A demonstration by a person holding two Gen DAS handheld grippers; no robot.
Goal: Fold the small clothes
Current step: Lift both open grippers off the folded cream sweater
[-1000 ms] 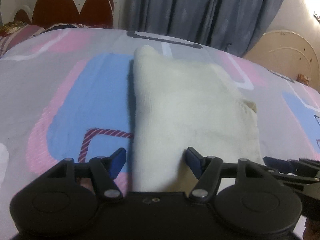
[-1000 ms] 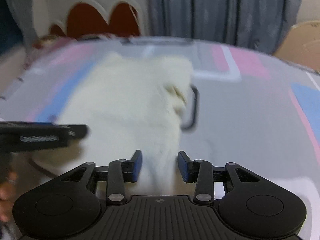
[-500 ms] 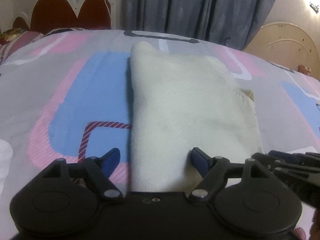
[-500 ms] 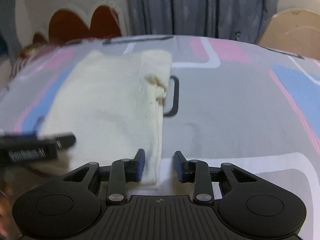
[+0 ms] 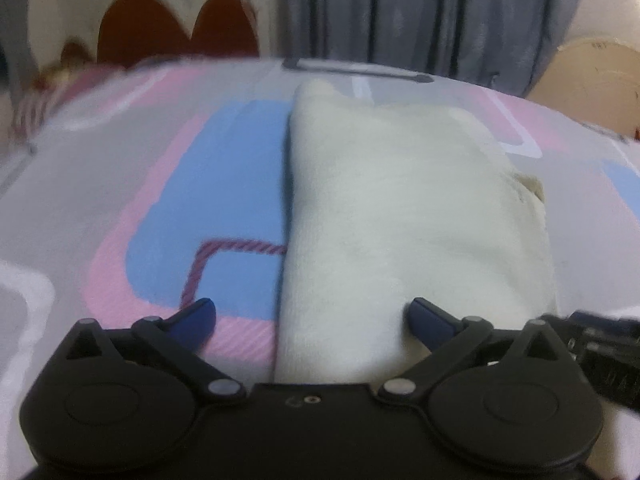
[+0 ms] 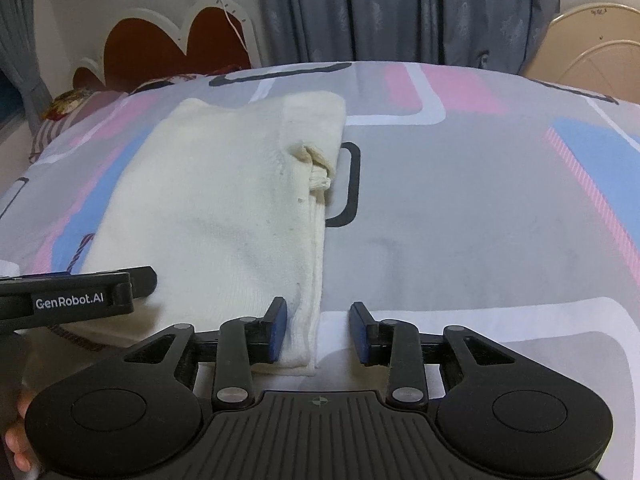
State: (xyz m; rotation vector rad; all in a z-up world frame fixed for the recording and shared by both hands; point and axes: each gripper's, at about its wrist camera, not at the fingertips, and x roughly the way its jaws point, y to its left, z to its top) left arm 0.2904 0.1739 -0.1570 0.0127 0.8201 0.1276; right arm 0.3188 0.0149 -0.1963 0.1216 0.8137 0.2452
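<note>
Right now the cream garment (image 5: 400, 216) lies flat on the patterned bedspread (image 5: 120, 184), already narrowed into a long strip that runs from the bottom centre of the left wrist view up toward the top centre. Starting at the left of that view, the bedspread's blue and pink blocks are bare; then comes the garment's straight left fold line, and over its near end sits the left gripper (image 5: 312, 320), jaws spread wide, one blue tip over the bedspread and the other over the cloth. It grasps nothing. At the far right edge of that frame a dark blurred bit of the other tool pokes in.

In the right wrist view the left tool shows as a black bar at the left edge, low down. The garment (image 6: 224, 208) fills the centre-left, with a small bunched lump of fabric on its right edge, above the middle of the frame. At bottom centre the right gripper (image 6: 318, 330) straddles the near right corner of the cloth, jaws released, the layered edge between the pads but not pinched.

To my eye the lengthwise folds are done, and both tools are lining up on the near hem. Next, I'd guess, each must close on its corner, catching all the layers, then carry the near end up and over toward the far end, both rising evenly so the strip stays square.
</note>
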